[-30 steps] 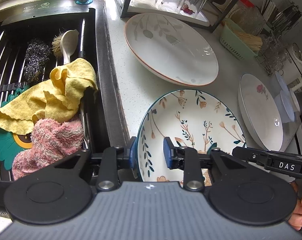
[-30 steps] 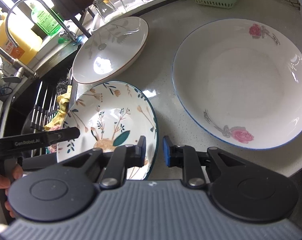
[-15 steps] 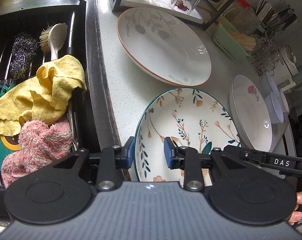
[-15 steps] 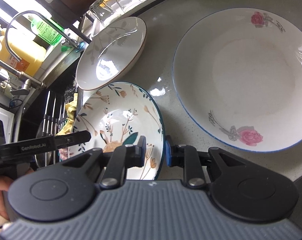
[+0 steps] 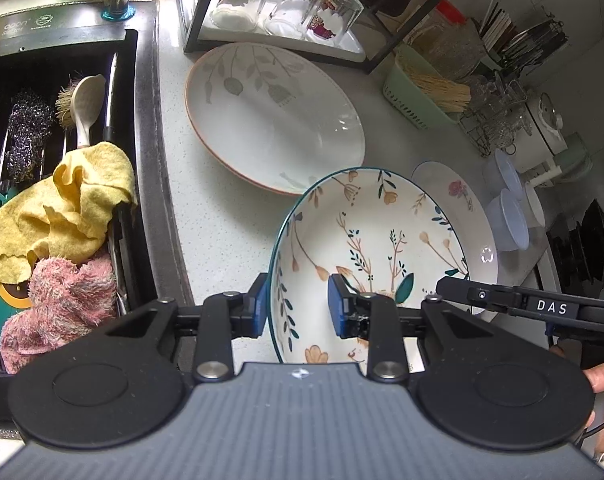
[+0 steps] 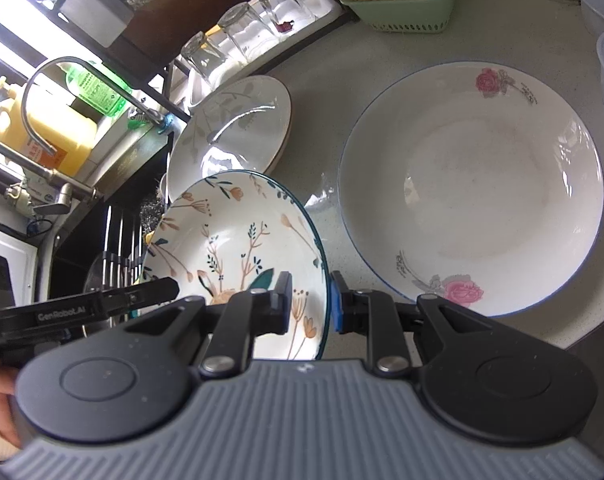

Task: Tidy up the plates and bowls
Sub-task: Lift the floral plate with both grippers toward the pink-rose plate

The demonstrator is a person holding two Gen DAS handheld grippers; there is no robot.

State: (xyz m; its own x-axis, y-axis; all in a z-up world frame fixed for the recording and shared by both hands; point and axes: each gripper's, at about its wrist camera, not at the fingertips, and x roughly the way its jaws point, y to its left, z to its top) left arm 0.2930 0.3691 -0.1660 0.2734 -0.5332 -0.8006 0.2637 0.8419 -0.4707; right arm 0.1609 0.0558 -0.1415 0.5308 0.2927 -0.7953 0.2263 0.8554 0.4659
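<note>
Two black tools with blue rubber pads grip one bowl from opposite sides. The left tool (image 5: pixel 298 306) clamps the left rim of the floral bowl (image 5: pixel 366 248), one pad outside the wall and one inside. The right tool (image 6: pixel 311 300) pinches the bowl's right rim the same way. This glossy, round ceramic bowl, cream with a dark teal edge and painted stems, leaves and orange flowers, is tilted and raised off the speckled pale table (image 5: pixel 206 216); it holds nothing.

Behind the floral bowl lies a wide, shallow white dish with grey leaf prints and a brown rim (image 5: pixel 274 116), empty. To the floral bowl's right sits a broad white bowl with pink roses and a thin blue edge (image 6: pixel 470 188), also empty and lying on the table, close beside the floral bowl.

Left of the floral bowl is a dark sink (image 5: pixel 142 140) with a slatted rack holding a crumpled yellow cloth (image 5: pixel 62 208), a fuzzy pink cloth (image 5: pixel 62 300), a steel scourer (image 5: pixel 26 132) and a scrubbing brush (image 5: pixel 82 108). Beyond the leaf dish, a black frame rack (image 5: pixel 286 46) carries three clear glasses upside down (image 5: pixel 290 4). To that rack's right stands a green plastic basket of pale sticks (image 5: pixel 430 88). Translucent plastic tubs (image 5: pixel 510 208) sit past the rose bowl.
</note>
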